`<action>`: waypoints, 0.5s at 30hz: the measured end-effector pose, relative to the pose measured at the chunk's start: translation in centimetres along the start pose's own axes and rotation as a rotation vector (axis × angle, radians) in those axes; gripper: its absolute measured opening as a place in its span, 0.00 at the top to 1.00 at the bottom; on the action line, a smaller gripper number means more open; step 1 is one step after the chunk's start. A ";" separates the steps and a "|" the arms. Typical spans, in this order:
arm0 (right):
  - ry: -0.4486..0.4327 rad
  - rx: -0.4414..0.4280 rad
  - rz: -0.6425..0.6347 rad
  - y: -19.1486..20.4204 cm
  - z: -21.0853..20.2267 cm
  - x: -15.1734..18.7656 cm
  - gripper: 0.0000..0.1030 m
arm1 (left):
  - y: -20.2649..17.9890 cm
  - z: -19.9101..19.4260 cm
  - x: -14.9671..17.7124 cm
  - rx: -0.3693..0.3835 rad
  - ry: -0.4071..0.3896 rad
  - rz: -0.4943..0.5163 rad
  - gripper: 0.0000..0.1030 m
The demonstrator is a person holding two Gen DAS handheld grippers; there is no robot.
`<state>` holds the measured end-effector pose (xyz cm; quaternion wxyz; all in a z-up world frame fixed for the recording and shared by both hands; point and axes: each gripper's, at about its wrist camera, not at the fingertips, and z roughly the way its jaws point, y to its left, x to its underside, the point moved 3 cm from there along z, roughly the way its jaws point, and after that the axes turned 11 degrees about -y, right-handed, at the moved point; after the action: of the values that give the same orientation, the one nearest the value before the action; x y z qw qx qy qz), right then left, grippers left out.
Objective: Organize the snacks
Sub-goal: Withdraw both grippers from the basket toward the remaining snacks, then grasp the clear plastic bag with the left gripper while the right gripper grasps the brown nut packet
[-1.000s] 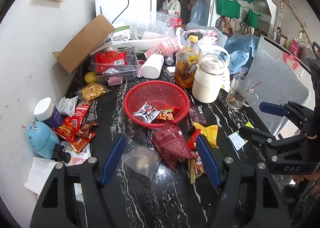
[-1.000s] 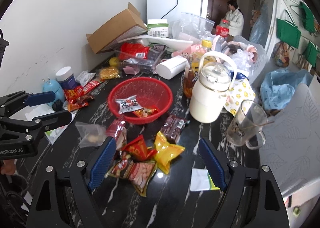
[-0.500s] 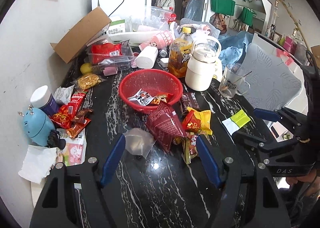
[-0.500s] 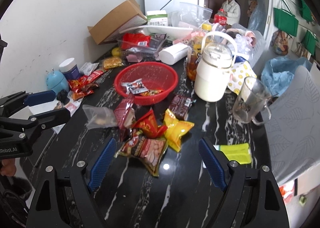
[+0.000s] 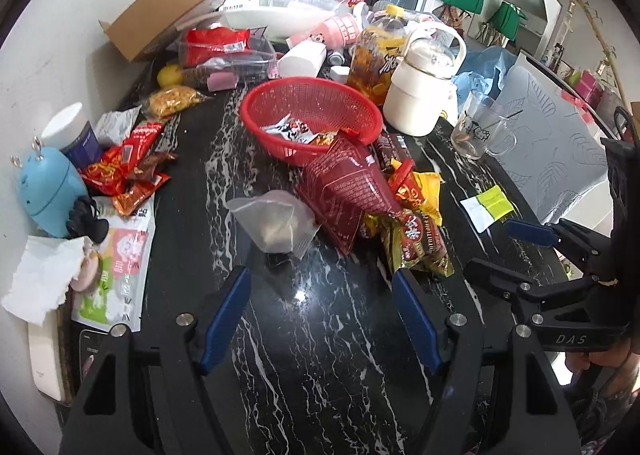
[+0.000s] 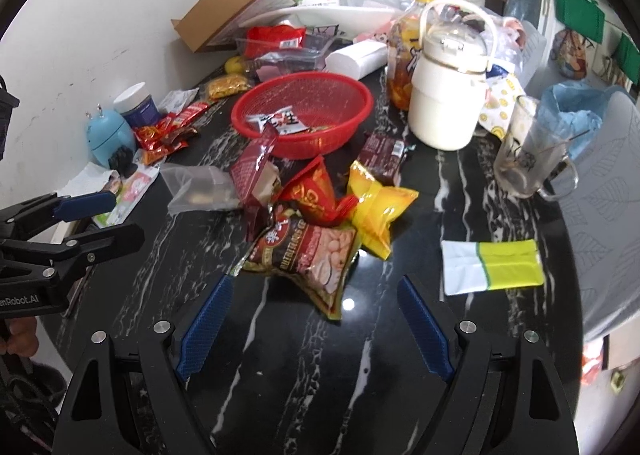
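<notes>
We see a black marble-patterned tabletop [image 6: 304, 367] crowded with snacks and clutter. Our left gripper [image 5: 320, 283], black with blue finger pads, hovers with its jaws apart and nothing between them; a clear plastic bag with something pale inside [image 5: 276, 225] lies just ahead of it. Our right gripper [image 6: 316, 289], of the same build, is also spread wide and empty, poised just in front of a dark red peanut packet with a clear window [image 6: 304, 255].

The loose snacks sit in a heap at the middle of the table: the peanut packet, a puffy yellow packet [image 6: 376, 207] touching it on the right, a small red foil packet [image 6: 316, 195] between them, and a large dark red printed pouch [image 5: 348, 191] leaning against a round red plastic mesh basket [image 6: 304, 115]. The basket holds a white wrapper with black characters [image 6: 278, 122] and another small packet. A dark brown bar wrapper [image 6: 382, 155] lies just right of the basket.

Behind stands a cream lidded jug with a handle [image 6: 448, 95], with a clear glass mug [image 6: 528, 159] to its right. More red and orange packets [image 5: 128, 171] cluster near the wall beside a light blue round gadget [image 5: 50, 191]. A white and lime-green sachet [image 6: 492, 267] lies apart on the right
</notes>
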<state>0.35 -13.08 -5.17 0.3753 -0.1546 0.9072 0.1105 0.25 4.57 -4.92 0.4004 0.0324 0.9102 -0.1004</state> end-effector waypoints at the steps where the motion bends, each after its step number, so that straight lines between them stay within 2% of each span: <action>1: 0.007 -0.007 0.008 0.0 0.3 0.1 0.17 | 0.2 0.3 0.1 -0.002 0.005 -0.007 0.30; 7: 0.049 -0.036 0.032 0.0 2.5 0.3 0.17 | 1.3 1.7 0.2 -0.011 0.019 -0.044 0.30; 15: 0.075 -0.089 0.127 -1.3 5.4 -0.8 0.17 | 2.1 3.0 -1.6 -0.057 -0.011 -0.044 0.30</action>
<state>4.81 -12.39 -8.46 0.3260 -0.1175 0.9228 0.1685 3.79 6.06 -6.06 0.4039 0.0004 0.9110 -0.0835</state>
